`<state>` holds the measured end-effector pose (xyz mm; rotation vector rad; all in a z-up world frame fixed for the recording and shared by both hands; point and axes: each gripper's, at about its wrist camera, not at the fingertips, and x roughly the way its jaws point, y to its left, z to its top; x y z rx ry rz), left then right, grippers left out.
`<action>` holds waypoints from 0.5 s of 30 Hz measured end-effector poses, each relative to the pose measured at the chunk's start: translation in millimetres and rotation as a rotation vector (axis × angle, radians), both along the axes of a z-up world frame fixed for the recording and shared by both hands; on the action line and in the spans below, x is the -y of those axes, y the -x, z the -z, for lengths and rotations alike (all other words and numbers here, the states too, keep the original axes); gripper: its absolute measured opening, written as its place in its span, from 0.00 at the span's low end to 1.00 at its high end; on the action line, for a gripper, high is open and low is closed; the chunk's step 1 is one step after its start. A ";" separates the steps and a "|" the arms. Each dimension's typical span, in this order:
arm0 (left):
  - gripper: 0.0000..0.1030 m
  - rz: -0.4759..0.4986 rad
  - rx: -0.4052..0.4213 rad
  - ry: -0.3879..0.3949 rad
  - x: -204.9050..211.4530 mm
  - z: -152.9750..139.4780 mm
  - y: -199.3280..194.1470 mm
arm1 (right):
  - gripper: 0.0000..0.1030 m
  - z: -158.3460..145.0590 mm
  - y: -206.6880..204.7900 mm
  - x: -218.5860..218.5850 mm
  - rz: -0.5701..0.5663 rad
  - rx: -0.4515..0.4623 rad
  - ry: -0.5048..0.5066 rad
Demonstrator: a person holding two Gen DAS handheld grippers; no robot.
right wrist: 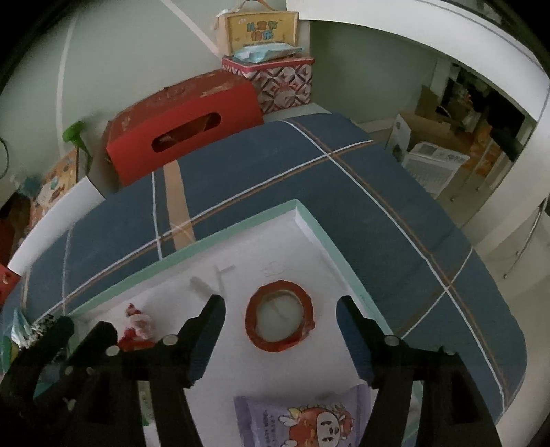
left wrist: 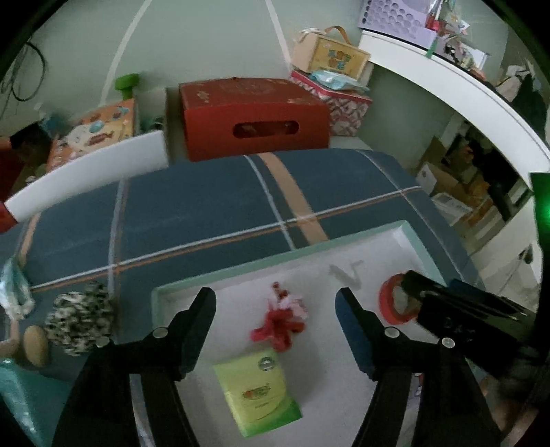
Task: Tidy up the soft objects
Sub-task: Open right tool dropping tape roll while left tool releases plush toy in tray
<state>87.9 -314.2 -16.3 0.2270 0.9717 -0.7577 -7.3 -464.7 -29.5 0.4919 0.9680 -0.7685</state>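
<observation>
- Left wrist view: the left gripper [left wrist: 275, 306] is hovering over a shallow white tray [left wrist: 240, 268] with a mint-green rim, its two fingers spread wide and holding nothing.
- Between the fingers a small red and pink soft toy [left wrist: 280, 321] is lying on the tray floor, touching neither finger.
- Just below it a green tissue pack [left wrist: 256, 388] is lying flat; it carries a round logo and some print, too blurred to read.
- At the right a red tape roll [left wrist: 392, 302] is sitting in the tray, partly hidden by the right gripper's black body.
- Off the tray to the left, a black-and-white fluffy ball [left wrist: 79, 319] is resting on the blue plaid cloth [left wrist: 206, 213], beside a tan oval object [left wrist: 34, 345].
- Behind the cloth a red box [left wrist: 254, 117] with an oval handle slot is standing.
- Right wrist view: the right gripper [right wrist: 280, 311] is hanging over the same tray [right wrist: 309, 220], fingers wide apart and empty, with the tape roll [right wrist: 279, 319] lying flat between them, untouched.
- A purple packet [right wrist: 302, 419] with a cartoon face is lying at the bottom edge; its small print is unreadable.
- The soft toy [right wrist: 137, 326] is lying to the left, beside the left gripper's body.
- A yellow carry box [right wrist: 261, 31] at the back is showing Chinese characters I cannot make out.
</observation>
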 end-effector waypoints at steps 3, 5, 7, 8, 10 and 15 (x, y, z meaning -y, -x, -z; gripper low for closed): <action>0.73 -0.043 -0.006 -0.036 -8.5 -5.9 -6.3 | 0.77 -7.1 2.2 -2.1 -0.002 0.015 -0.004; 0.82 -0.084 -0.020 -0.049 -17.9 -10.5 -12.8 | 0.84 -14.7 3.4 -5.6 -0.011 0.020 0.008; 0.86 -0.125 -0.030 -0.061 -26.9 -14.1 -17.4 | 0.93 -21.7 3.8 -9.0 -0.022 0.025 0.014; 0.86 -0.146 -0.034 -0.068 -32.2 -15.4 -20.2 | 1.00 -24.3 4.0 -10.8 -0.029 0.029 0.012; 0.87 -0.183 -0.052 -0.085 -43.7 -16.4 -27.2 | 1.00 -27.8 3.6 -15.0 -0.043 0.031 0.009; 0.88 -0.236 -0.060 -0.091 -66.5 -25.0 -31.4 | 1.00 -33.6 -0.5 -28.9 -0.078 0.012 0.034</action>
